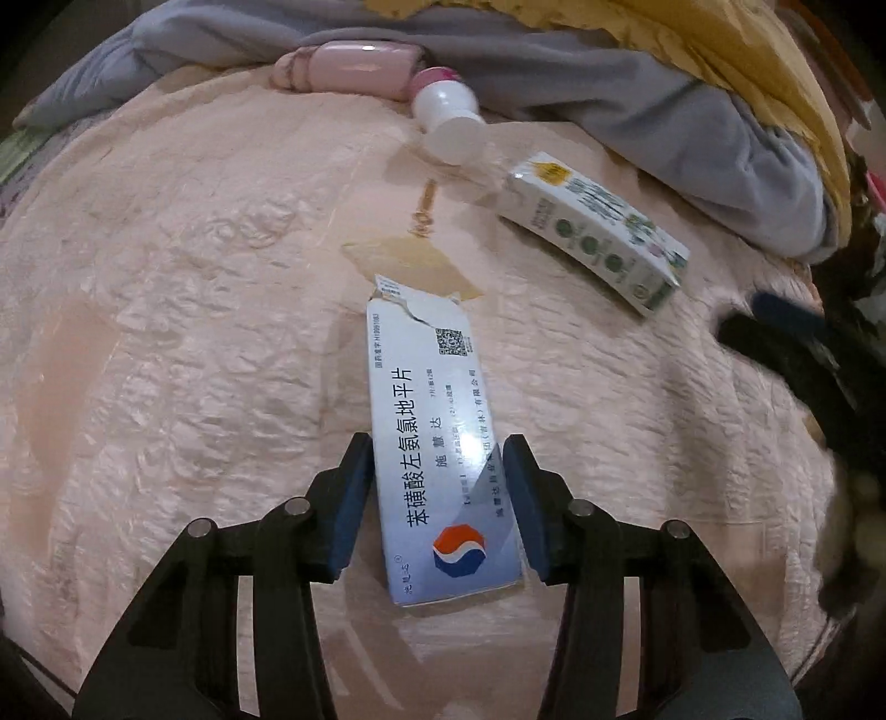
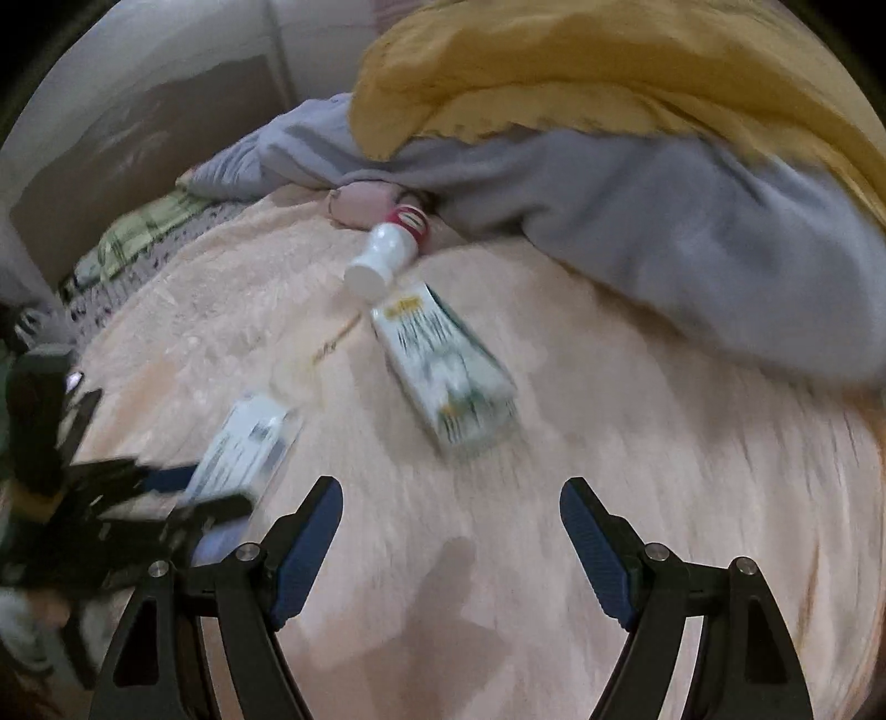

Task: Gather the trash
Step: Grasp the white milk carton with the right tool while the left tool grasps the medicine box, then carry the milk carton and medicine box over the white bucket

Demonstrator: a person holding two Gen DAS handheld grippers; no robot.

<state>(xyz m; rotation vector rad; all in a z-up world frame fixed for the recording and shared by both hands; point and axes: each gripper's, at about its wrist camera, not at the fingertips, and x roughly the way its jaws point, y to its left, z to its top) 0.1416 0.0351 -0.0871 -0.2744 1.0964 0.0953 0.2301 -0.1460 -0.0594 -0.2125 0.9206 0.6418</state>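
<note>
Pink quilted bedspread (image 1: 194, 332) underneath everything, wrinkled and embossed. On it, in the left wrist view, a flat white-and-blue medicine box (image 1: 437, 443) with Chinese print, a QR code and a red-and-blue round logo, far end torn open. Left gripper (image 1: 437, 471) straddling the near half of that box, 1 blue-padded finger just beside each long edge; whether the pads press the cardboard or merely flank it, cannot tell. Just past the torn end, a beige scrap of paper (image 1: 410, 260) lying flat. Farther off to the right, a green-and-white carton (image 1: 598, 227) on its side, lying diagonally. Above that, a small white bottle (image 1: 446, 113) tipped over, cap end toward the camera, pink label at its far end, close to a pink pouch (image 1: 354, 66). Behind, a grey blanket (image 1: 637, 111) bunched up, with a mustard-yellow blanket (image 1: 747, 50) on top.

Right wrist view blurred. Right gripper (image 2: 451, 504) spread wide, nothing between its 2 fingers, hanging above bare bedspread (image 2: 637, 471). Ahead of it the same carton (image 2: 448, 365), the bottle (image 2: 382, 255) just beyond, and at far left the medicine box (image 2: 243, 448) with the left gripper (image 2: 183, 498) at its near end.
</note>
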